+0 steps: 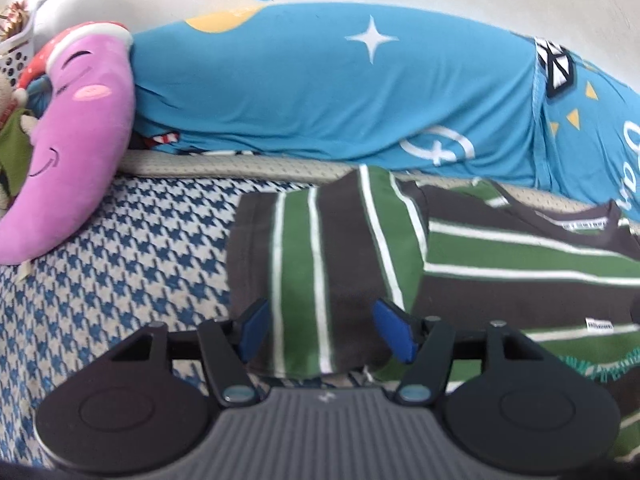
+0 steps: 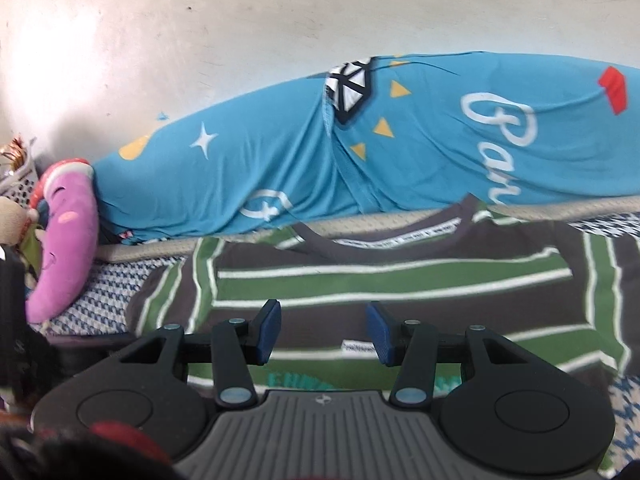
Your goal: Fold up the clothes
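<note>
A brown and green striped T-shirt (image 1: 500, 252) with thin white lines lies flat on the houndstooth bedsheet (image 1: 120, 248), its collar toward the wall. Its left sleeve (image 1: 328, 264) lies turned over the body. My left gripper (image 1: 325, 330) stands open at that sleeve's near end; the cloth shows between the blue pads (image 1: 256, 328), which do not press on it. In the right wrist view the T-shirt (image 2: 380, 280) fills the middle. My right gripper (image 2: 325, 330) hangs open over its lower body, close to a small white label (image 2: 358, 347), holding nothing.
A long bolster under a blue printed cover (image 1: 320, 88) runs along the white wall (image 2: 240, 20) behind the shirt. A pink moon-shaped plush (image 1: 80, 140) and a white basket (image 1: 18, 54) with toys sit at the far left. Bare sheet (image 2: 628, 412) shows at the right.
</note>
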`<state>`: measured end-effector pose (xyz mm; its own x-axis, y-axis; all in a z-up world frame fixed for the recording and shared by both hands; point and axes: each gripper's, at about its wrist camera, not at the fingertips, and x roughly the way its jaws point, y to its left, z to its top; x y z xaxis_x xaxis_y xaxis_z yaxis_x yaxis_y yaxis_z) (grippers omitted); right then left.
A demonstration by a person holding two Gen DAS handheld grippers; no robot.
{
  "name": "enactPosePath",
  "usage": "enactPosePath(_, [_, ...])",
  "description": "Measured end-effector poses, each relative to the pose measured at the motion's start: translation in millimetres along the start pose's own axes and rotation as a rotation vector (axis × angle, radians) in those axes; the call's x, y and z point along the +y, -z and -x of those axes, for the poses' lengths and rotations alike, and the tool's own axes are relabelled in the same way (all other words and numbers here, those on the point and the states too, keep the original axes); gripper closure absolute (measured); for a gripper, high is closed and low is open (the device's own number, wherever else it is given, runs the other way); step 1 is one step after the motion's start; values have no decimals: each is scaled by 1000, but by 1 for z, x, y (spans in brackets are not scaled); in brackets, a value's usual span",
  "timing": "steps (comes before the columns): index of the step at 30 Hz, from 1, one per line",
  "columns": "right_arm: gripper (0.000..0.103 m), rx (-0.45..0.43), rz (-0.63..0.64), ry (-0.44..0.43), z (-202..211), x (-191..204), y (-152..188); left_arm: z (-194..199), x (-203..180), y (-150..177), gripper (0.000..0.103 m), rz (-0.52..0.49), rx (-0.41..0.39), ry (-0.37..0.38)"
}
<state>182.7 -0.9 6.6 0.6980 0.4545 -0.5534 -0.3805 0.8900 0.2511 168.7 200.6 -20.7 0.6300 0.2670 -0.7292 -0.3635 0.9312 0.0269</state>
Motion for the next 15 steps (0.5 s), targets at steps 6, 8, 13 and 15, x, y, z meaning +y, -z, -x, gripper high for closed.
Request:
enactPosePath(6, [56, -19, 29, -33, -24, 5, -12, -9, -1, 5, 38, -20, 33, -2])
enactPosePath(8, [56, -20, 24, -45, -36, 4, -17, -9, 1, 6, 35, -19, 37, 2])
enactPosePath(13, [55, -32, 23, -60, -70, 4, -33, -9, 4, 7, 31, -16, 44, 6])
enactPosePath(15, [55, -39, 23, -66, -83, 6, -40, -9, 4, 8, 31, -19, 44, 8])
